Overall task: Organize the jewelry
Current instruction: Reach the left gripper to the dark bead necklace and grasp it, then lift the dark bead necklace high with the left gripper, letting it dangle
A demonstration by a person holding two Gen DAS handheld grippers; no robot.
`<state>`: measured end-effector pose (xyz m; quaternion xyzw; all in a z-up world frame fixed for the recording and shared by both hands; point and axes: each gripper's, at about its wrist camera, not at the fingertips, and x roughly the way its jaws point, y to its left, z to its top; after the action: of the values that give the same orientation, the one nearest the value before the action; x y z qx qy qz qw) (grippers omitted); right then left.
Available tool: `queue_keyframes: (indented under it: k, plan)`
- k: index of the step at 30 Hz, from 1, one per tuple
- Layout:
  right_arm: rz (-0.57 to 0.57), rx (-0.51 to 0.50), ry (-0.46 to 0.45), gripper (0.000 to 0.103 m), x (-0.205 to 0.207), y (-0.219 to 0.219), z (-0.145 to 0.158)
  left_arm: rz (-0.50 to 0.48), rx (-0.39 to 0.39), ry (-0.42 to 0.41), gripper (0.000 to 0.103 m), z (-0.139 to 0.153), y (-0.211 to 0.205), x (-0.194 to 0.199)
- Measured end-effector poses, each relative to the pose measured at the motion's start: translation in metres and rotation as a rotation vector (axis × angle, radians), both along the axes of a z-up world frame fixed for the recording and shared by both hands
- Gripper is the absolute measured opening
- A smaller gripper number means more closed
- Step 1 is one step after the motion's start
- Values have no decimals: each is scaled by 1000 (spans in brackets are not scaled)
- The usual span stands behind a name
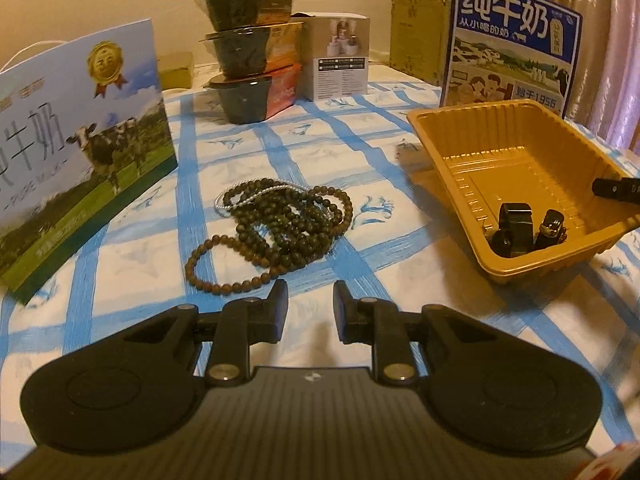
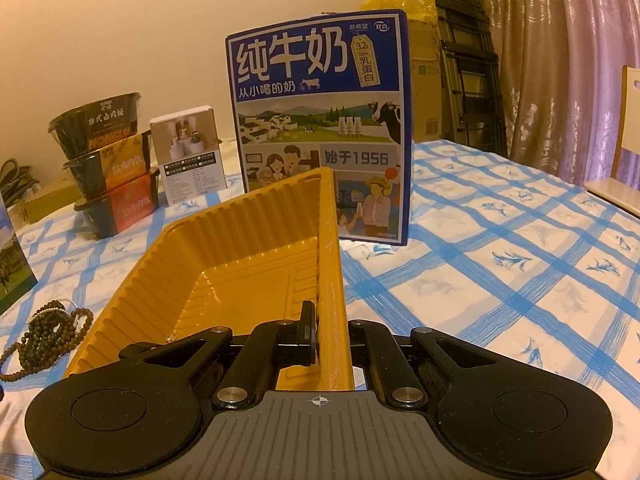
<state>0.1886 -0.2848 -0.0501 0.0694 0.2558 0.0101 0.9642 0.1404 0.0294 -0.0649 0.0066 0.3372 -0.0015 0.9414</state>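
Observation:
A tangle of dark brown bead strings [image 1: 280, 224] with a thin silver chain [image 1: 248, 196] lies on the blue-checked cloth. My left gripper [image 1: 310, 300] hovers just in front of it, open, nothing between its fingers. To the right stands a yellow plastic tray [image 1: 520, 152] with a few small dark pieces [image 1: 516, 228] in its near corner. My right gripper [image 2: 330, 332] is shut on the tray's right wall [image 2: 332, 264], one finger [image 2: 308, 332] inside, the other hidden behind the wall. The beads [image 2: 52, 332] lie left of the tray in the right wrist view.
A blue milk carton [image 2: 320, 128] stands behind the tray, and a cow-printed milk box [image 1: 80, 140] at the left. Stacked black food bowls [image 1: 248, 68] and a white box [image 1: 340, 60] sit at the back. A chair [image 2: 624, 160] and folded ladder [image 2: 468, 60] stand right.

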Motion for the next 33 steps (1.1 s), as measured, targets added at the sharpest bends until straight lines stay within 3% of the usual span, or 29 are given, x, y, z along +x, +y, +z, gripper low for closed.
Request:
queue_keyframes:
  k: [10, 24, 27, 29, 33]
  plan:
    - [-1, 6, 3, 5, 1, -1, -2, -103, 116, -4, 26, -13, -13, 39]
    - [-2, 13, 8, 5, 4, -3, -2, -134, 201, 16, 26, -29, -18, 76]
    - [-2, 13, 9, 5, 4, -3, -2, -142, 197, 24, 19, -30, -16, 77]
    - [-3, 14, 9, 5, 4, -3, -3, -149, 203, 24, 7, -26, -13, 74]
    - [-2, 19, 11, 5, 4, -3, -3, -147, 179, 16, 7, -10, -2, 64]
